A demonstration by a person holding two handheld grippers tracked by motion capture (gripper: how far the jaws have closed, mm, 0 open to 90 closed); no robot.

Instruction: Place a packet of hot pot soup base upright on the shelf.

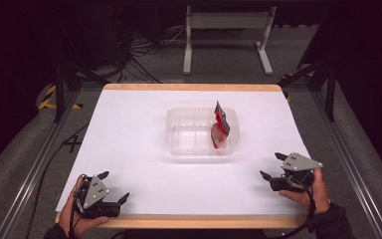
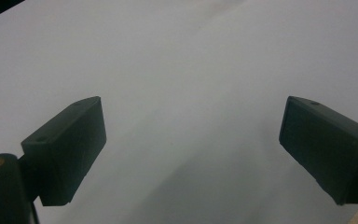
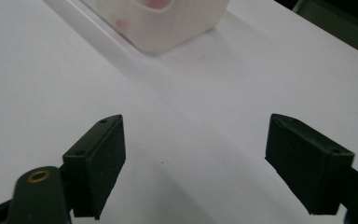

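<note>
Grippers idle at near edge of white table [image 1: 129, 129] — left gripper [image 1: 116, 187] and right gripper [image 1: 272, 166] both spread wide, empty. Red foil packet [image 1: 221, 128] stands upright in clear plastic tub [image 1: 179, 119], right side. Likely light, crinkly, slippery — pinch its top edge.

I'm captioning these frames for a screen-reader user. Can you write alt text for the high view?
A clear plastic container sits mid-table with a red packet standing against its right wall. The left gripper and right gripper, each hand-held near the front edge of the white table, have open, empty jaws.
</note>
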